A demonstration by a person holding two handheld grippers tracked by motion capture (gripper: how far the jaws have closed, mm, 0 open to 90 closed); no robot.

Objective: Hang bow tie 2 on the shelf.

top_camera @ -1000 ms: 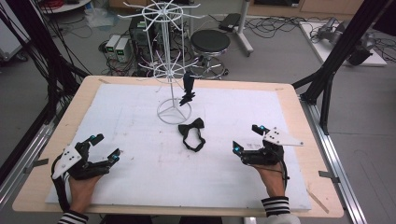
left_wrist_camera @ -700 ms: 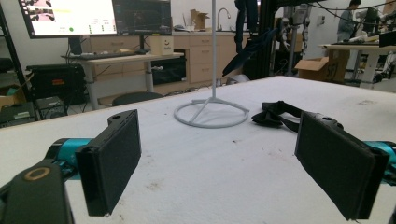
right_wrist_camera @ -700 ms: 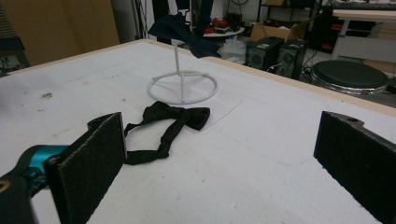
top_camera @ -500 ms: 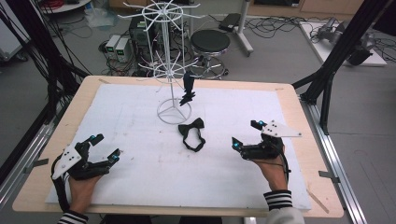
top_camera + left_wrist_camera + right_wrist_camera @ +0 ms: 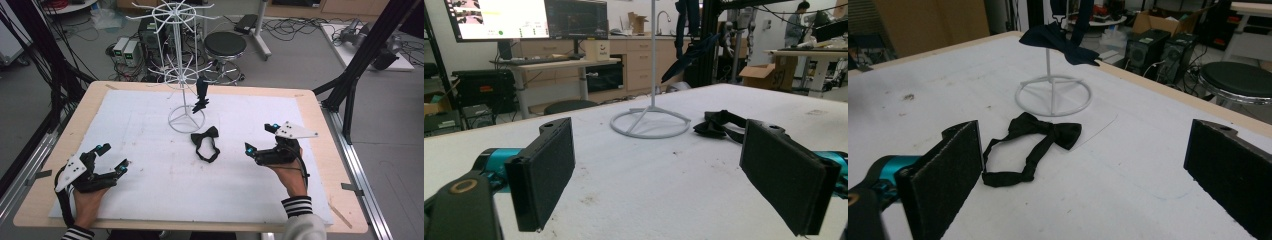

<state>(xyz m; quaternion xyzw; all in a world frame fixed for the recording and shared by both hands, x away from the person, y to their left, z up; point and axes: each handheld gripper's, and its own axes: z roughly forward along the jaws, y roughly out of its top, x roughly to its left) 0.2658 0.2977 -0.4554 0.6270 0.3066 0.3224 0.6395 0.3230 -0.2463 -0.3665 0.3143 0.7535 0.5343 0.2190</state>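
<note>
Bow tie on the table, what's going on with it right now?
A person holds a gripper in each hand over the white table cover. The black bow tie lies flat by the base of the white wire rack, untouched. The right gripper, jaws open, points at it from nearby. The left gripper sits open, farther off. A darker bow tie already hangs on the rack.

Two bow ties: one black on the table, one dark hanging; one wire stand; two grippers, left and right.
</note>
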